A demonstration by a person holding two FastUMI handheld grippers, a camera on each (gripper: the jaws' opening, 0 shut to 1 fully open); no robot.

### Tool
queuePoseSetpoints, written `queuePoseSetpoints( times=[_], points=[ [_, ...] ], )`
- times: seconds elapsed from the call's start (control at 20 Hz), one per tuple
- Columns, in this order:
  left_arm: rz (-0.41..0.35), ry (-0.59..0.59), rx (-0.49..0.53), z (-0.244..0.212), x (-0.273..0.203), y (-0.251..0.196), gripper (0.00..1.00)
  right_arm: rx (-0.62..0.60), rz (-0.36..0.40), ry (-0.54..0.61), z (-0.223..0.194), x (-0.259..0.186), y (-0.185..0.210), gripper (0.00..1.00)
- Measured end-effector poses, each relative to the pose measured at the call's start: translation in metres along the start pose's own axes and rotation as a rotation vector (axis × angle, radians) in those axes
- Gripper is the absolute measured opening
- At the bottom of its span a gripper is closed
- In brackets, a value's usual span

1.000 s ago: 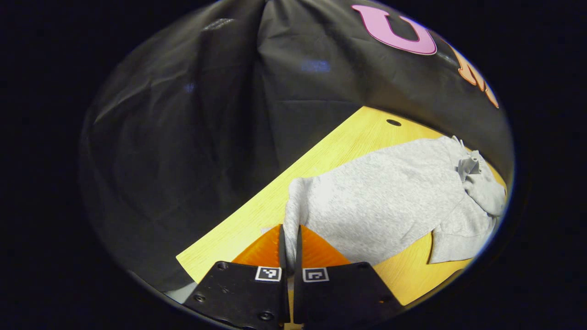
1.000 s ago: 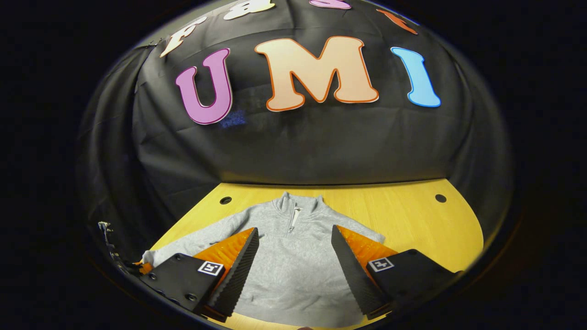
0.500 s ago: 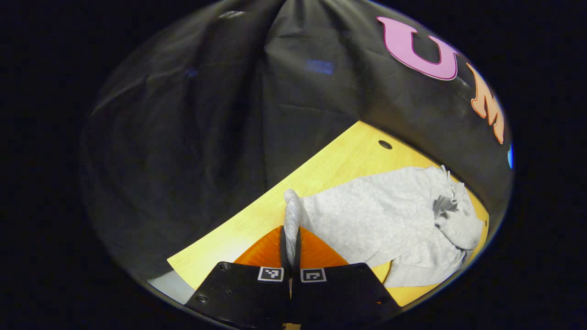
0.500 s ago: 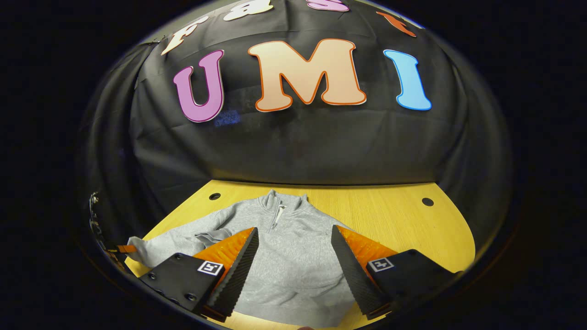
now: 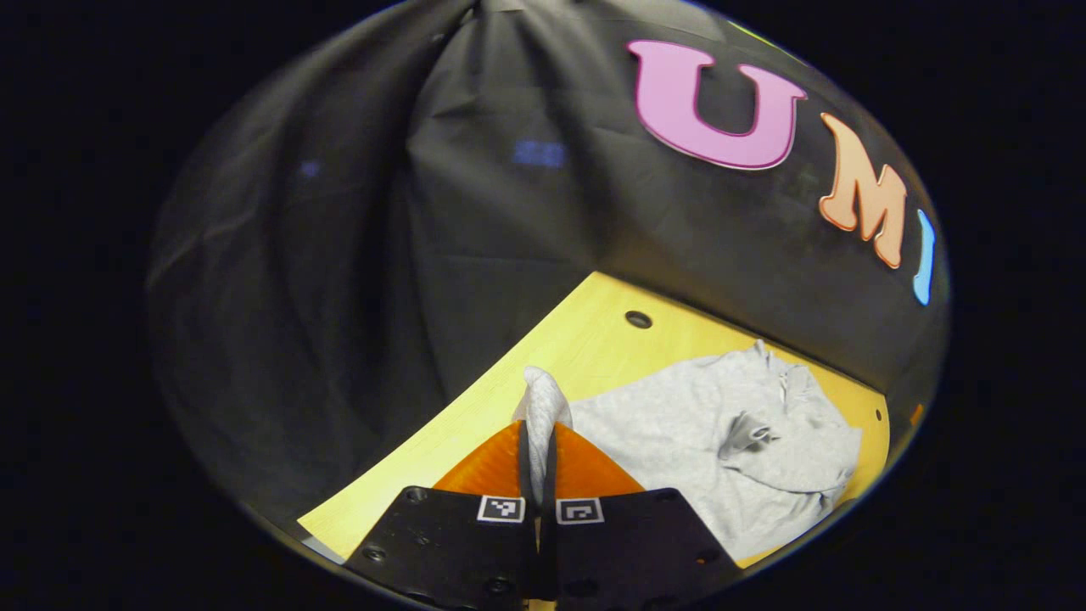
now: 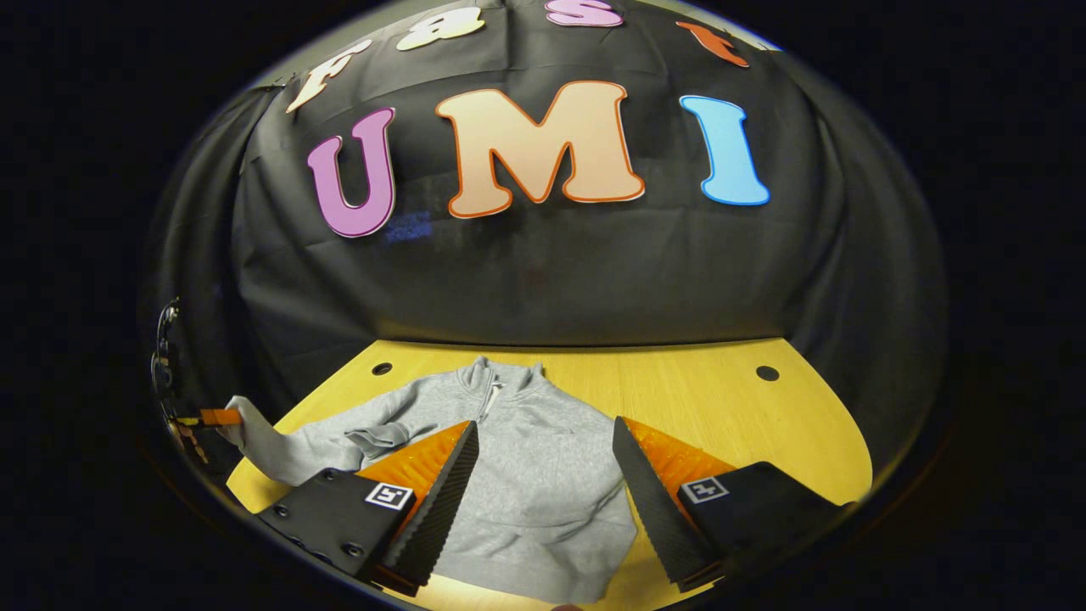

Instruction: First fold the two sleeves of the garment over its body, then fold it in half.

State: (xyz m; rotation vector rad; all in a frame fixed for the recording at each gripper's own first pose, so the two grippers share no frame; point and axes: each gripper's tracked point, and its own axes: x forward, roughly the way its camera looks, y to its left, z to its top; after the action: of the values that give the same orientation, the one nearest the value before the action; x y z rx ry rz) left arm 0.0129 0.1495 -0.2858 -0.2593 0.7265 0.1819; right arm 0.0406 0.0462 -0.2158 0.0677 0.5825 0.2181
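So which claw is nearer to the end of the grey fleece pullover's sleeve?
Left. The left claw is shut on the sleeve end; the right claw hangs open over the pullover's body.

Grey zip-neck garment [image 6: 543, 475] flat on table, left sleeve [image 5: 543, 407] lifted.

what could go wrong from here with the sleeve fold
1. The left gripper pinches just the cuff end of the sleeve, lifted off the table. If the cloth slips out, the sleeve may drop short of the body.
2. The right gripper hovers open above the grey pullover and pins nothing, so pulling the sleeve across could drag or bunch the body.
3. The other sleeve's cuff already lies folded on the chest; the pull may disturb it.
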Motion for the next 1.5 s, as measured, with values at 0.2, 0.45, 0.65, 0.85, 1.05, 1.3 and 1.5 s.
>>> queuePoseSetpoints(
  times=[0.2, 0.45, 0.65, 0.85, 1.05, 1.3, 1.5],
  points=[
    [-0.08, -0.02, 0.066, 0.017, 0.01, -0.053, 0.0, 0.025, -0.034, 0.008, -0.007, -0.013, -0.024, 0.98],
    [-0.17, -0.053, 0.127, 0.036, 0.015, -0.116, 0.0, 0.038, -0.083, -0.003, -0.007, -0.029, -0.056, 0.98],
    [-0.231, -0.067, 0.15, 0.041, 0.016, -0.164, 0.0, 0.054, -0.118, -0.008, -0.01, -0.043, -0.08, 0.98],
    [-0.282, -0.071, 0.169, 0.04, 0.014, -0.204, 0.0, 0.06, -0.144, -0.002, -0.018, -0.059, -0.1, 0.98],
    [-0.341, -0.073, 0.192, 0.038, 0.01, -0.247, 0.0, 0.081, -0.164, 0.003, -0.028, -0.071, -0.117, 0.98],
    [-0.407, -0.063, 0.227, 0.025, 0.002, -0.303, 0.0, 0.072, -0.187, 0.013, -0.04, -0.089, -0.138, 0.98],
    [-0.469, -0.043, 0.244, 0.005, -0.006, -0.352, 0.0, 0.089, -0.211, 0.016, -0.05, -0.105, -0.159, 0.98]
  ],
)
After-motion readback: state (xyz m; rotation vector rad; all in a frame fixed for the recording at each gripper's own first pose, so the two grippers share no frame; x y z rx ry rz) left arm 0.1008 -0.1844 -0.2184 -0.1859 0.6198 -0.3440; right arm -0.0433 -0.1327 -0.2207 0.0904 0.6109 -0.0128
